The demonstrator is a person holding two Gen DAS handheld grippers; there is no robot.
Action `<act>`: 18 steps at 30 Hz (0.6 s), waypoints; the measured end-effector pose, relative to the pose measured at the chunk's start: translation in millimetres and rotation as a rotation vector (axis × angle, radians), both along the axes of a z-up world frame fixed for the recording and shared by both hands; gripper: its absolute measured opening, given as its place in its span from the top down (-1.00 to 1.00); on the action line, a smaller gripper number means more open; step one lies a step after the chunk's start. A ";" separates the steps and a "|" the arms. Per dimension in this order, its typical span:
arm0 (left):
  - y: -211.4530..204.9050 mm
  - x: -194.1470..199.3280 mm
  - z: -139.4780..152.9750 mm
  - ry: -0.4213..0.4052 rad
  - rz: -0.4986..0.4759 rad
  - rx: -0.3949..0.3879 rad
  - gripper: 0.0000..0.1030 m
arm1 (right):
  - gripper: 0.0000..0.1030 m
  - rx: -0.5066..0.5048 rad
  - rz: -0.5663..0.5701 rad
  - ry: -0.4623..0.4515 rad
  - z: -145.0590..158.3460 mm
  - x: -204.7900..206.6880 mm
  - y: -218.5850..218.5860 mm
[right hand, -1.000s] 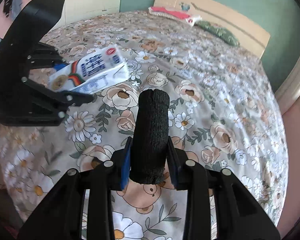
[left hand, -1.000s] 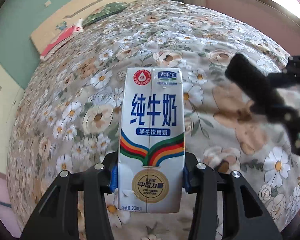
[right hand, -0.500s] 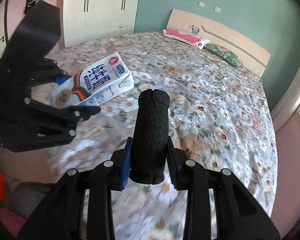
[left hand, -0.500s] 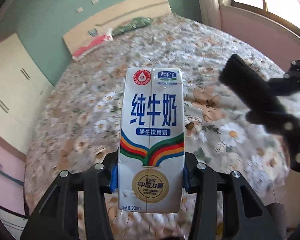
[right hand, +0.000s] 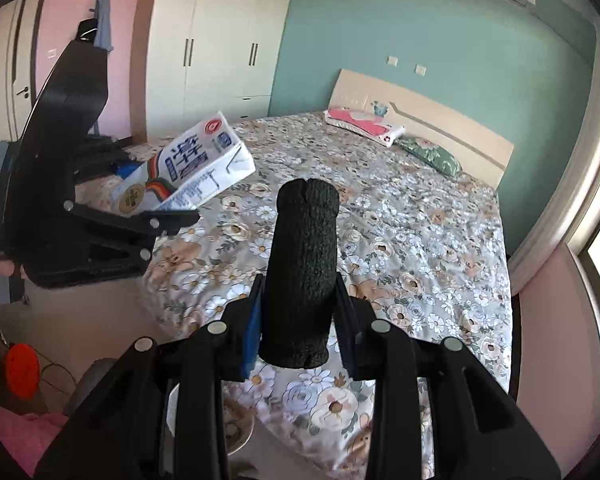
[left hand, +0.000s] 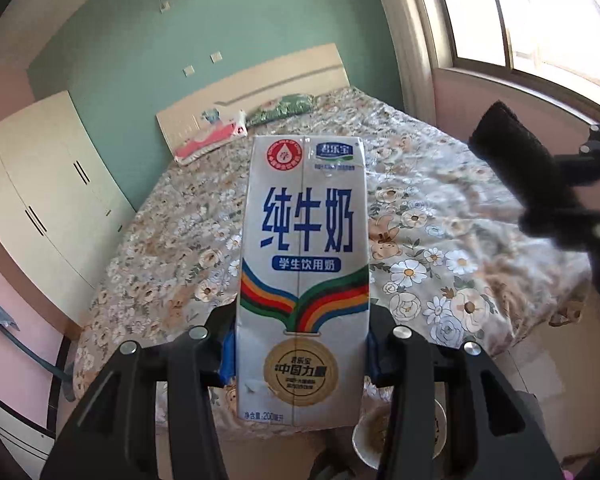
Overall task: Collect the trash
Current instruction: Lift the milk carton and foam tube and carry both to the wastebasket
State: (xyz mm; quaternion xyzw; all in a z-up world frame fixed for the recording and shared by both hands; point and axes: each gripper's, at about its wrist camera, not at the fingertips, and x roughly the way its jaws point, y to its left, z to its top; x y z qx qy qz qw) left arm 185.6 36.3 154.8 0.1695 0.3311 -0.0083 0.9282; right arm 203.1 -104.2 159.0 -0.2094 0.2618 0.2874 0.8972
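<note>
A white milk carton [left hand: 303, 272] with blue characters and a rainbow band stands upright between the pads of my left gripper [left hand: 300, 354], which is shut on its lower part. In the right wrist view the same carton [right hand: 188, 170] shows at the left, tilted, in that gripper. My right gripper [right hand: 300, 322] is shut on a black fuzzy cylinder [right hand: 302, 268] that sticks up between its blue pads. The black cylinder [left hand: 516, 160] also appears at the right of the left wrist view. Both grippers hang in the air off the foot of the bed [right hand: 400, 240].
The bed [left hand: 440, 232] has a floral cover, with a pink pillow [right hand: 362, 122] and a green pillow [right hand: 430, 154] at the headboard. A white wardrobe [right hand: 216, 52] stands at the left. A white bowl [right hand: 236, 428] sits low beneath the grippers. An orange round thing [right hand: 22, 370] lies at the lower left.
Both grippers have risen and drawn back from the bed, each still holding its object. The bed cover filled the views before; now the whole bed, walls and floor show.
</note>
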 end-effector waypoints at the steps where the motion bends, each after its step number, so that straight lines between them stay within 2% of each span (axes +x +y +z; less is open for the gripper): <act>1: -0.1 -7.9 2.8 -0.007 -0.002 0.001 0.05 | 0.35 -0.007 0.003 -0.008 0.6 -8.4 -0.2; 8: 3.2 -40.9 1.4 -0.012 0.001 -0.035 0.05 | 0.35 -0.018 0.036 -0.042 3.3 -52.4 -4.2; 14: 8.7 -55.9 -26.8 0.041 0.006 -0.057 0.05 | 0.35 -0.031 0.059 -0.022 -13.0 -60.1 -5.0; 18: 14.7 -58.9 -47.6 0.075 0.001 -0.074 0.05 | 0.35 -0.042 0.062 0.016 -34.6 -57.2 -7.4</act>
